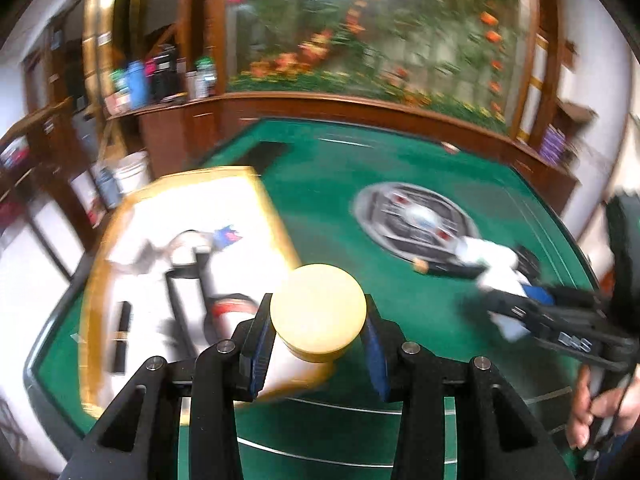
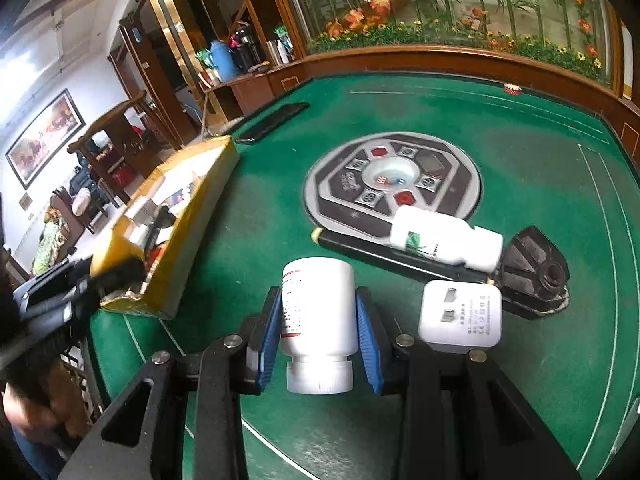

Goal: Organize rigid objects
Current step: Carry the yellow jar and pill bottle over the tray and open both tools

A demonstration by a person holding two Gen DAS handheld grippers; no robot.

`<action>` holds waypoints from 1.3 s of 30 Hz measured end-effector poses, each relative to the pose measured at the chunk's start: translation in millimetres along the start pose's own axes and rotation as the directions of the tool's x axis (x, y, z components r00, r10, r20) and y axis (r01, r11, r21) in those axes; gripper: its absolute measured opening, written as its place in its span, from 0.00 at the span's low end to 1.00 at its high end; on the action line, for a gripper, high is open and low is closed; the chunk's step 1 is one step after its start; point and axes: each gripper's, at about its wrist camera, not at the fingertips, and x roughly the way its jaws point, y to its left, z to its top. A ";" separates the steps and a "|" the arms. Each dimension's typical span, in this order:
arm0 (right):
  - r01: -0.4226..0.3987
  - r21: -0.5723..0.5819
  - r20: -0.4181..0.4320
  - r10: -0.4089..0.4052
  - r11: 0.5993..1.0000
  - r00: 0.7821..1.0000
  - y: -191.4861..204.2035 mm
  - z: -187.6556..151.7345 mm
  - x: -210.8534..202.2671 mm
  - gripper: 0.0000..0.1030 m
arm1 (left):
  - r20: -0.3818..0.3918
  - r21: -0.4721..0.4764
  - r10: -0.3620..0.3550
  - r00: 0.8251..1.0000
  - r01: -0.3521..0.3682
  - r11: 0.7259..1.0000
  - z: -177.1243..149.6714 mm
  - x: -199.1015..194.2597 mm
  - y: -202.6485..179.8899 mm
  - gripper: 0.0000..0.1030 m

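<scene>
My left gripper (image 1: 318,320) is shut on a white bottle with a round yellow cap (image 1: 316,296), held above the near right corner of a yellow-taped cardboard box (image 1: 276,216). The box holds several blurred items. My right gripper (image 2: 319,294) is shut on a white pill bottle with a red-printed label (image 2: 318,312), cap toward the camera, just above the green felt. The box (image 2: 204,200) lies to its left, with the left gripper (image 2: 88,280) at its near corner. The left wrist view shows the right gripper (image 1: 500,280) at the right, gripping its white bottle.
On the green table (image 2: 540,380) lie a white bottle with a green label (image 2: 440,240), a black pen with a yellow tip (image 2: 380,252), a white plug adapter (image 2: 460,316) and a black funnel-shaped part (image 2: 532,268). A round control panel (image 2: 392,176) sits mid-table and a flat black slab (image 2: 276,120) beyond the box.
</scene>
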 end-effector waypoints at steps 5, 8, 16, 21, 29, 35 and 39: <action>-0.065 -0.023 -0.015 0.065 0.998 0.998 23.4 9.0 3.6 0.33 | -0.012 -0.109 0.118 0.993 -0.119 0.987 0.9 11.1 62.8 0.42; -0.111 -0.054 -0.025 0.110 0.992 0.994 50.6 26.3 9.0 0.34 | -0.034 -0.186 0.104 0.994 -0.109 0.977 3.0 23.5 90.2 0.42; -0.227 -0.123 -0.103 0.215 0.966 0.971 156.8 107.5 82.0 0.34 | -0.100 -0.286 0.026 0.995 -0.054 0.957 14.5 64.0 121.0 0.42; -0.242 -0.134 -0.177 0.217 0.961 0.960 206.9 136.7 148.2 0.34 | -0.094 -0.271 0.052 0.994 -0.076 0.960 3.3 72.6 121.4 0.42; -0.167 -0.156 -0.248 0.126 0.973 0.961 237.5 154.1 224.4 0.34 | -0.054 -0.311 0.046 0.997 -0.061 0.948 0.6 72.1 130.5 0.41; -0.162 -0.186 -0.299 0.101 0.969 0.949 238.7 156.6 248.0 0.34 | -0.062 -0.308 0.055 0.997 -0.071 0.949 2.2 74.2 129.7 0.41; -0.184 -0.167 -0.342 0.118 0.969 0.932 235.4 162.3 262.8 0.34 | -0.060 -0.318 0.049 0.997 -0.065 0.946 1.4 73.9 131.8 0.41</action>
